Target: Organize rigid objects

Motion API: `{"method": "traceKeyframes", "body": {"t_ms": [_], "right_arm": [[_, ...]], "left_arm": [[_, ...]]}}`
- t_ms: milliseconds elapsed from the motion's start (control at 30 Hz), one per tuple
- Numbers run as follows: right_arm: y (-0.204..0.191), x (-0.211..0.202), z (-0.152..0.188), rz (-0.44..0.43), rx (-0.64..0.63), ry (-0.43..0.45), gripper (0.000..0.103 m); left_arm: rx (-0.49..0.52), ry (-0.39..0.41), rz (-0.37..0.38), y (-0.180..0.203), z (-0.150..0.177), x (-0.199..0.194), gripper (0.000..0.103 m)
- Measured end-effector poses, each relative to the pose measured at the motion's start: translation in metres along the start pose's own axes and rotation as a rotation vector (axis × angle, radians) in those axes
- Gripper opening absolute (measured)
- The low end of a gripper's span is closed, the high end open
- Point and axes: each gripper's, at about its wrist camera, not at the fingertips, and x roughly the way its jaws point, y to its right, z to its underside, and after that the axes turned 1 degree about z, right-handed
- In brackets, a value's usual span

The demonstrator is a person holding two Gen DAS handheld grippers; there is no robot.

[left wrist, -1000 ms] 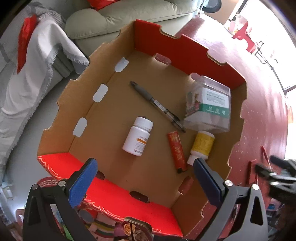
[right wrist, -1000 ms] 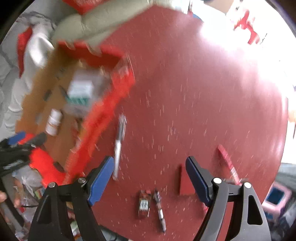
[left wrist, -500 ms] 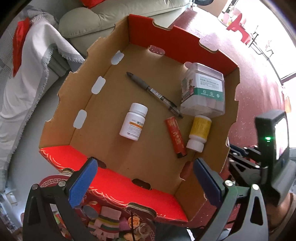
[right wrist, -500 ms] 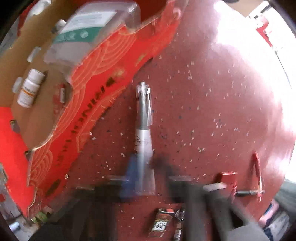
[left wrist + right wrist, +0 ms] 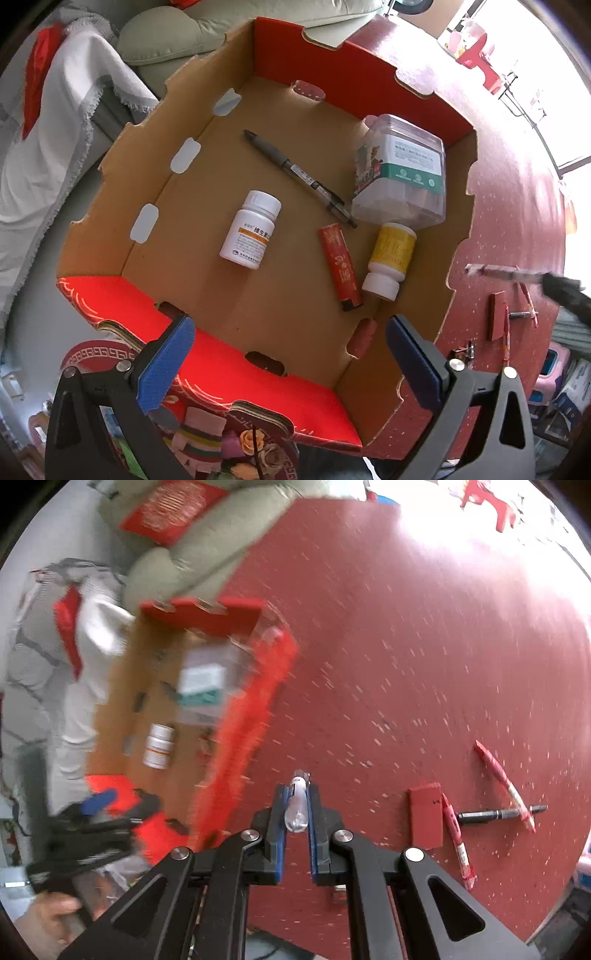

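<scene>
Blue-padded fingers of the right gripper (image 5: 295, 805), low centre of its own view, are clamped on a clear-barrelled pen (image 5: 298, 801). They have just been closing, with the pen between them. The pen lies along the fingers, tip pointing away, probably so it can go down lengthwise. It looks lifted clear of the bench (image 5: 406, 646); blur makes that uncertain.

Left gripper (image 5: 288, 365), bottom of the left view: fingers wide apart, nothing between them, poised above the near red wall of the box (image 5: 258, 373). Judgement: it waits there, keeping the box in view while the other hand fetches.

Box contents, near to far in the left view:
- red lighter (image 5: 340, 267), flat
- yellow bottle (image 5: 389, 260) on its side, cap toward the camera, just beside the lighter
- white bottle (image 5: 251, 229) on its side, left of centre
- grey pen (image 5: 299, 177), diagonal
- clear jar (image 5: 400, 175), tipped, by the right wall

All lie loose and unsorted. The floor between the white bottle and the left wall is free for the held pen.

Not yet collected, right side of the right view: a red block (image 5: 426, 819), a red pen (image 5: 458, 840), a black pen (image 5: 495, 815) and another red pen (image 5: 504, 784) crossing it. Several fetches remain.
</scene>
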Motion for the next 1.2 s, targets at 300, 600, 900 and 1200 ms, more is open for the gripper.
{"method": "traceKeyframes", "body": {"t_ms": [300,600,900,1200], "right_arm": [[-0.104,-0.041,-0.016,-0.16,-0.22,0.082,0.011],[-0.097,-0.021,-0.007,-0.005,-0.273,0.079,0.082],[0.097,-0.005,0.062,0.241,0.182,-0.126,0.082],[0.172,0.007,0.139,0.262,0.324,-0.244,0.082]], "left_arm": [[-0.063,0.031,-0.021,-0.017,0.005,-0.01,0.103],[0.0,0.018,0.029,0.003,0.018,-0.012,0.103],[0.352,-0.067,0.321,0.129,0.048,-0.023,0.103],[0.412,-0.2,0.049,0.199,0.085,0.067,0.103]]}}
